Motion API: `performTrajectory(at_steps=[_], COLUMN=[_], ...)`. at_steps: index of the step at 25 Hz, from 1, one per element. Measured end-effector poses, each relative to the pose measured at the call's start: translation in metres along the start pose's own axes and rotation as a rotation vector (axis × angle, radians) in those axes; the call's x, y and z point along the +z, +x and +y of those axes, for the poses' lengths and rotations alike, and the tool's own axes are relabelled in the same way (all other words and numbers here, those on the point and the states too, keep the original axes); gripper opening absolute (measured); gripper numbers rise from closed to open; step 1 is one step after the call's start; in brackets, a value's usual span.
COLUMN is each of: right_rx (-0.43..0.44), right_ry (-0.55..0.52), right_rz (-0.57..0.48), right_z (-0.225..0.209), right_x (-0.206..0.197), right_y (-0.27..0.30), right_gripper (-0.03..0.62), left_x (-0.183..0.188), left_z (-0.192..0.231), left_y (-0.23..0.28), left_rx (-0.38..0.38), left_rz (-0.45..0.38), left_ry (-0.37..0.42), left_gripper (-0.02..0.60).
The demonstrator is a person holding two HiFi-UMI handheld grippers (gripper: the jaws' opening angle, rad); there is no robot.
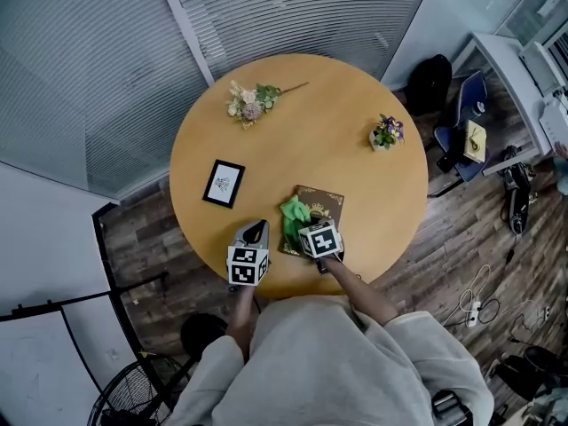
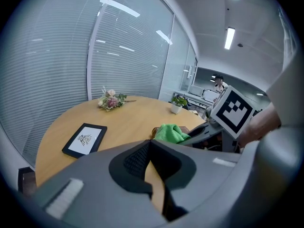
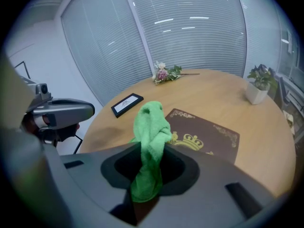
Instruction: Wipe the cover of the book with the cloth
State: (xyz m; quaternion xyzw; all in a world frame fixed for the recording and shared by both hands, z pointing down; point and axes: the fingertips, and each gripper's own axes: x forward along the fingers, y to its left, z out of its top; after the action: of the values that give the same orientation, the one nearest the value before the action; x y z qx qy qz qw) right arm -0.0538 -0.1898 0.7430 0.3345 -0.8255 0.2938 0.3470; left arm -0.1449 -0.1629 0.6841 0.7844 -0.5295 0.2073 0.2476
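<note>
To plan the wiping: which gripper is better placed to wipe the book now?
Right. The right gripper is shut on the cloth, at the book. The left gripper is shut, empty, off to the book's side.

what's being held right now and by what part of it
The right gripper is shut on the green cloth, pinching a bunched fold near its middle; one end pokes out past the jaws. The left gripper is closed with nothing in it.

Green cloth [image 3: 151,127] draped on brown book [image 1: 323,204], near my table [image 1: 355,149] edge.
I see the cloth bunched, pinched by the right gripper [image 3: 148,175], trailing over the book's nine o'clock side; the gold-crowned book lies closed and flat at the table's six o'clock.
</note>
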Motion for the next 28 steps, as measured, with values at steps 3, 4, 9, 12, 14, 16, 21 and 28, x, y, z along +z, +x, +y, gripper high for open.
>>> performTrajectory(at_steps=[3,4,9,12,14,16,21,28], right_rx=[-0.01,-0.012,-0.037,-0.046,-0.055,-0.067,-0.09,-0.112], right_ry=[0.014,0.016,0.048,0.052,0.058,0.067,0.082,0.096], right_rz=[-0.003,-0.004,-0.009,-0.008,-0.01,-0.011,-0.011,-0.01], right_z=[-0.006,-0.007,-0.02,-0.029,-0.034,-0.04,-0.049,-0.06], right_x=[-0.002,-0.002,-0.008,-0.013,-0.016,-0.019,-0.023,-0.029], right_y=[-0.004,-0.005,-0.014,-0.019,-0.023,-0.026,-0.033,-0.042], right_gripper=[0.097,0.098,0.098,0.098,0.097,0.097,0.098,0.098], left_x=[0.002,0.002,0.005,0.006,0.006,0.007,0.009,0.011], left_z=[-0.005,-0.007,-0.013,-0.014,-0.014,-0.014,-0.018,-0.022], left_y=[0.004,0.005,0.008,0.01,0.01,0.011,0.012,0.012], left_rx=[-0.014,-0.018,-0.031,-0.034,-0.035,-0.037,-0.045,-0.054], left_rz=[0.003,0.002,0.002,0.005,0.006,0.006,0.009,0.008], left_ry=[0.01,0.013,0.022,0.03,0.033,0.037,0.043,0.052], left_gripper=[0.011,0.011,0.011,0.011,0.011,0.011,0.011,0.011])
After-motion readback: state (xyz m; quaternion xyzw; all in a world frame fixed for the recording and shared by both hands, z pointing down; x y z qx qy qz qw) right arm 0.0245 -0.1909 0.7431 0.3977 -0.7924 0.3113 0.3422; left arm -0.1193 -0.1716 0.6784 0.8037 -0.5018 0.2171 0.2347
